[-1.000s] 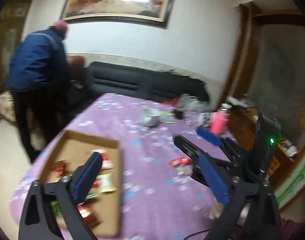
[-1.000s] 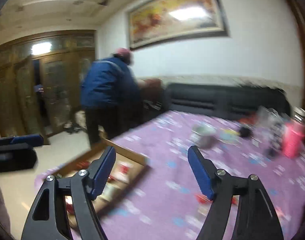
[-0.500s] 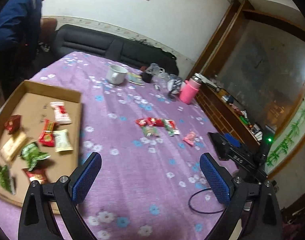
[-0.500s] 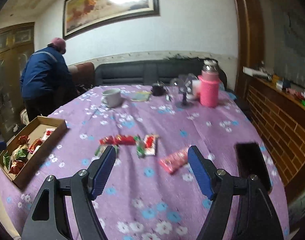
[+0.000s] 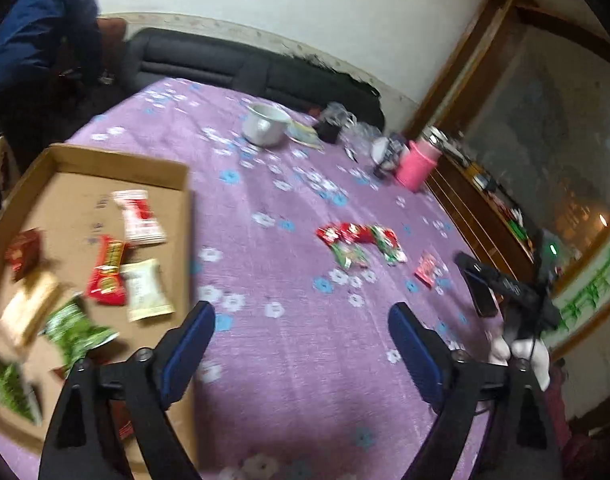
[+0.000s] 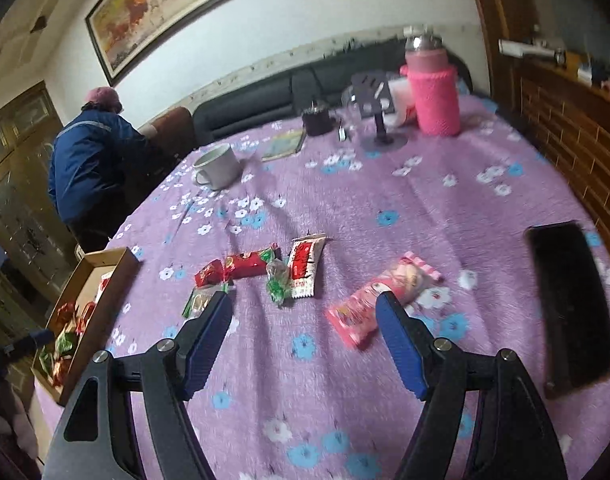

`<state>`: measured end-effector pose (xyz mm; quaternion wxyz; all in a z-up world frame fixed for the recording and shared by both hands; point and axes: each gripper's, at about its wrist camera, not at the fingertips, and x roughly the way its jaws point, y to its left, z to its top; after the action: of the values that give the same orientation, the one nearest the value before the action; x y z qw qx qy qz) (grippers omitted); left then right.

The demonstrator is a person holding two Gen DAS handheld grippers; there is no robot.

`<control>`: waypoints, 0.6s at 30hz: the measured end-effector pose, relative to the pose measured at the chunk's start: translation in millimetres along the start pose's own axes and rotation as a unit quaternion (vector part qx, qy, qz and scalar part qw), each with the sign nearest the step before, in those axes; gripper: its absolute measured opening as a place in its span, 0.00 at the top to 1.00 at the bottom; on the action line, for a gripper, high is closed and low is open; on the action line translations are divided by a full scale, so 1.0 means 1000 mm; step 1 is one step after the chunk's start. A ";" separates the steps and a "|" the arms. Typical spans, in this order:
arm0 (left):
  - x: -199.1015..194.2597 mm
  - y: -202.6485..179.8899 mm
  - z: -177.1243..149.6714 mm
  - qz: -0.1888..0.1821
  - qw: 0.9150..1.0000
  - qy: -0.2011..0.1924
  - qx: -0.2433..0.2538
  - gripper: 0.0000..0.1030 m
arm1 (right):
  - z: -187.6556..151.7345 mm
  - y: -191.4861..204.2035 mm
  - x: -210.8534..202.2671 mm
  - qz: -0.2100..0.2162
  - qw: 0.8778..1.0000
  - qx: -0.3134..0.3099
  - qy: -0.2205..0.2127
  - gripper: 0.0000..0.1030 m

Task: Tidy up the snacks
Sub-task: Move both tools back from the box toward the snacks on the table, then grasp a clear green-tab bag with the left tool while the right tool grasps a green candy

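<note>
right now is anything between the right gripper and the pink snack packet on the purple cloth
Nothing visible. The pink snack packet lies flat just past the right gripper, whose jaws stand open and empty; only bare purple flowered tablecloth lies between. The black phone sits off to the side.

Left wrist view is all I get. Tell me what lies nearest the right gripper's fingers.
Observer: A pink packet lies on the cloth, its near end hidden behind one fingertip of the right gripper. The jaws stand open with nothing clamped.
Operator: Give me the white mug's handle direction.
Observer: The white mug has its handle at the near left, on the side where the cardboard box sits.
Operator: Report the dark slab by that packet.
Observer: It is a black phone, lying flat with a dark screen, apart from the packet.
</note>
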<state>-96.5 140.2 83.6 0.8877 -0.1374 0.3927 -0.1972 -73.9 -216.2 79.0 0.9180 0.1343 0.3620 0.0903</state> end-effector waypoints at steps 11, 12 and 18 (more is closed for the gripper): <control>0.076 -0.083 0.020 0.006 0.987 0.037 0.159 0.13 | 0.017 0.039 0.101 0.005 0.996 -0.046 0.080 0.62; 0.084 -0.086 0.021 0.008 0.985 0.043 0.168 0.13 | 0.016 0.038 0.104 0.005 0.996 -0.043 0.082 0.65; 0.152 -0.100 0.033 0.013 0.975 0.101 0.199 0.29 | 0.015 0.029 0.105 0.029 0.995 -0.033 0.087 0.82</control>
<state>-2.8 -14.6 47.3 0.8556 0.0677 0.4346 -0.2729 10.2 -164.0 31.0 0.8840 0.1059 0.4331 0.1405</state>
